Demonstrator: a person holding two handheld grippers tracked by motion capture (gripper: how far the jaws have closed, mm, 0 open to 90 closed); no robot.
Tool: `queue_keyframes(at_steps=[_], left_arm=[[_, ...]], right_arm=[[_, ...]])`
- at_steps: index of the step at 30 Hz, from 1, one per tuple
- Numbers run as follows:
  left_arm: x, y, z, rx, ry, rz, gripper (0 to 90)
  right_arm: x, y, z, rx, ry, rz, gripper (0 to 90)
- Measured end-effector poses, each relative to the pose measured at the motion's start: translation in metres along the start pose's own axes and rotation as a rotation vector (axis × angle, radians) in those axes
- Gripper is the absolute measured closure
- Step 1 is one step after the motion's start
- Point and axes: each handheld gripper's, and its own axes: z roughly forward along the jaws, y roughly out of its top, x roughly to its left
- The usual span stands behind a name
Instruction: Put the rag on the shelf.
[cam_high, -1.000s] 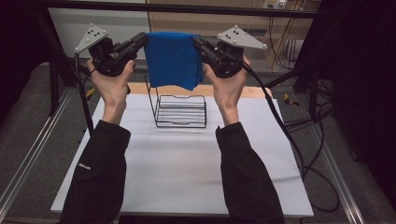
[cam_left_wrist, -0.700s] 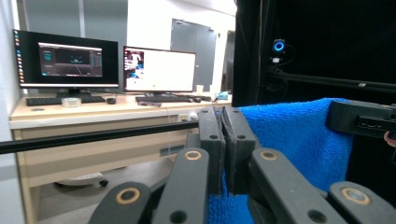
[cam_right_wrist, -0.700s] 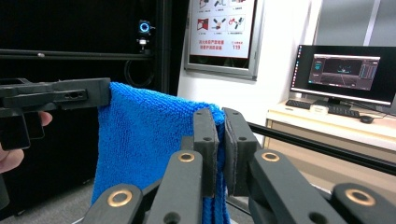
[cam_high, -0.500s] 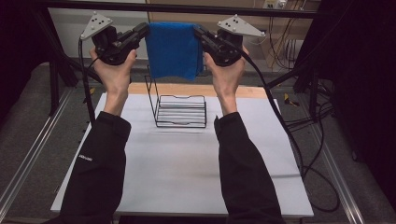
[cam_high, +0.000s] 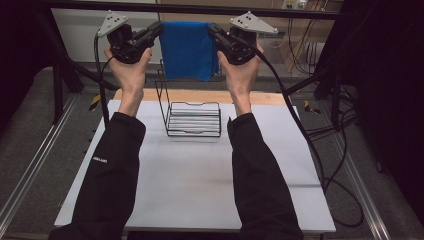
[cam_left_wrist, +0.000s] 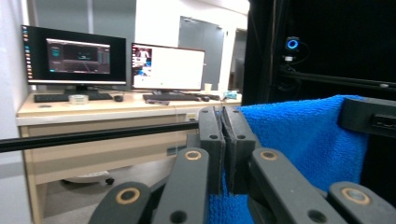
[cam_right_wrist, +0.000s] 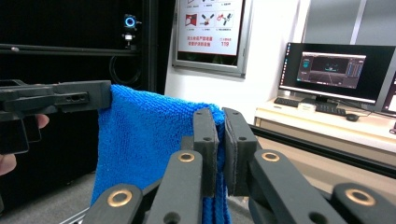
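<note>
A blue towel (cam_high: 189, 49) hangs folded between my two grippers, held high above the far side of the table. My left gripper (cam_high: 159, 28) is shut on the towel's upper left corner, and my right gripper (cam_high: 212, 28) is shut on its upper right corner. In the left gripper view the jaws pinch the blue towel (cam_left_wrist: 299, 140) edge, with the other gripper (cam_left_wrist: 369, 116) at the right. In the right gripper view the jaws clamp the blue towel (cam_right_wrist: 140, 140), and the other gripper (cam_right_wrist: 56, 100) holds its far corner. A black wire rack (cam_high: 192, 112) stands on the table below the towel.
The white table top (cam_high: 190, 185) lies under my forearms, with a wooden strip (cam_high: 280, 97) along its far edge. A black frame bar (cam_high: 200, 7) runs across just behind the towel. Cables (cam_high: 320, 125) trail off at the right. Desks with monitors (cam_left_wrist: 74, 56) stand beyond.
Both grippers have carried the towel farther away from me, toward the far frame bar, and it now hangs higher above the rack. The grip on both corners is unchanged.
</note>
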Motion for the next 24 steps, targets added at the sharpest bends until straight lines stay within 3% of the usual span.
queue_keyframes(at_steps=[4,12,16,21,24], left_arm=[[0.006,-0.004,0.003,0.006,0.003,-0.006,87.1],[0.009,-0.015,0.005,0.033,0.012,0.027,87.1],[0.011,-0.020,0.003,0.044,-0.008,0.023,87.1],[0.008,-0.031,0.001,0.079,-0.019,0.055,87.1],[0.008,-0.038,0.000,0.093,-0.025,0.048,87.1]], right_arm=[[-0.001,-0.004,0.008,0.005,0.000,0.012,85.4],[-0.003,-0.013,0.017,0.044,-0.014,-0.008,85.3],[-0.005,-0.020,0.016,0.060,-0.002,-0.002,85.3],[-0.006,-0.032,0.012,0.087,0.010,0.015,85.2],[-0.007,-0.041,0.009,0.102,0.018,0.025,85.2]])
